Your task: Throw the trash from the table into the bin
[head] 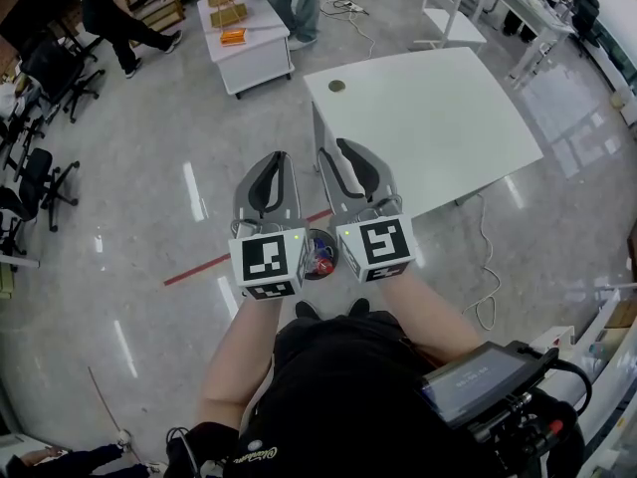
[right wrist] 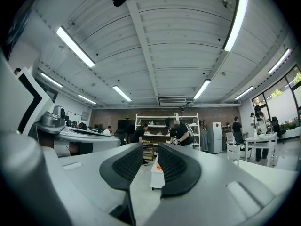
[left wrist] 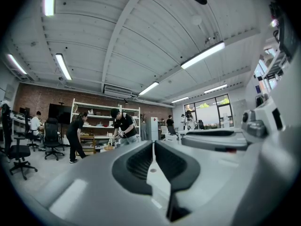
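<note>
An open lab workspace. Shelving rack (right wrist: 162,119) against a brick wall (right wrist: 110,113), office chairs (head: 45,177), a white table (head: 428,118), ceiling strip lights (right wrist: 75,46).

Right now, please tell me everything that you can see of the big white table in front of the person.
The white table has a plain, smooth, roughly square top that looks like laminate. It is seen from above, with one corner turned toward the person. A white support shows under its left edge. It stands level on the glossy grey floor. One small round dark thing lies near its far left corner.
</note>
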